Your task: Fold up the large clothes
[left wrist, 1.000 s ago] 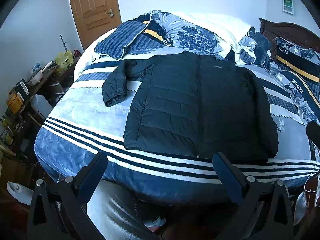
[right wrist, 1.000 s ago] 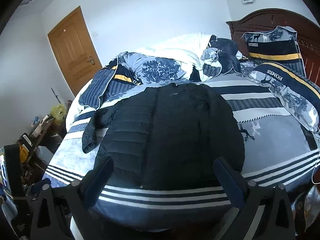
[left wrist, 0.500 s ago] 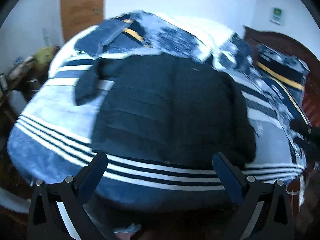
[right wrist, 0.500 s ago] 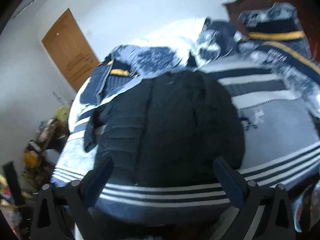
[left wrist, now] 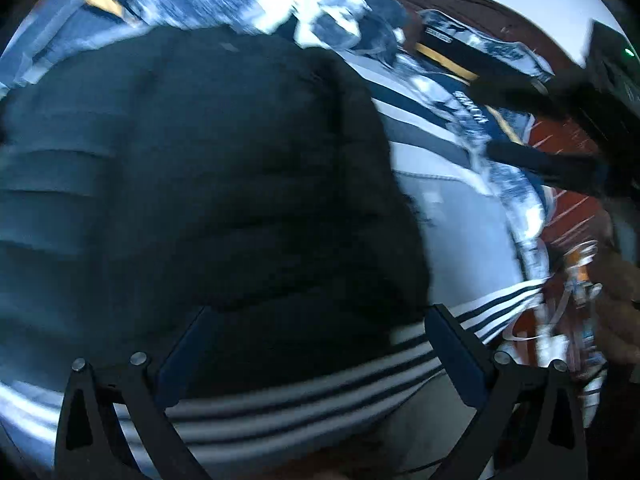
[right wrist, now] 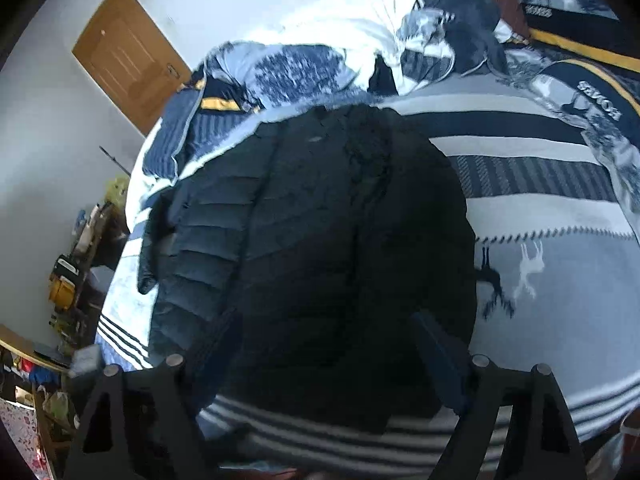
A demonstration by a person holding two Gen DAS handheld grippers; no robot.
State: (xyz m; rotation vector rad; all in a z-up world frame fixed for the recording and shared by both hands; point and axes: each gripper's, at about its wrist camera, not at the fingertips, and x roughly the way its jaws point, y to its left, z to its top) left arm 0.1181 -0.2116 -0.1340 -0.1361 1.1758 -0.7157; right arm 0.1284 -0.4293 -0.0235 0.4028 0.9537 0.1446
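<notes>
A dark puffer jacket (right wrist: 320,240) lies flat on the bed, front up, with one sleeve (right wrist: 150,256) stretched out to the left. In the left wrist view the jacket (left wrist: 200,184) fills the left and centre, blurred. My left gripper (left wrist: 316,344) stands open just above the hem, near the jacket's right lower corner. My right gripper (right wrist: 326,340) hovers over the lower middle of the jacket. Its jaws are closing, wide apart, and the pads press on nothing. The right gripper (left wrist: 484,118) also shows as dark fingers at the upper right of the left wrist view.
The bed's striped blanket (right wrist: 540,280) runs bare to the right of the jacket. Bunched quilts (right wrist: 320,52) and pillows (right wrist: 592,92) lie at the far end by the wooden headboard (left wrist: 480,12). A cluttered side table (right wrist: 68,280) stands left of the bed, and a door (right wrist: 128,64) lies beyond.
Both grippers have dropped and come in close over the jacket's lower edge. The left one swung towards the right side. The right gripper's fingers stand a little closer together.
</notes>
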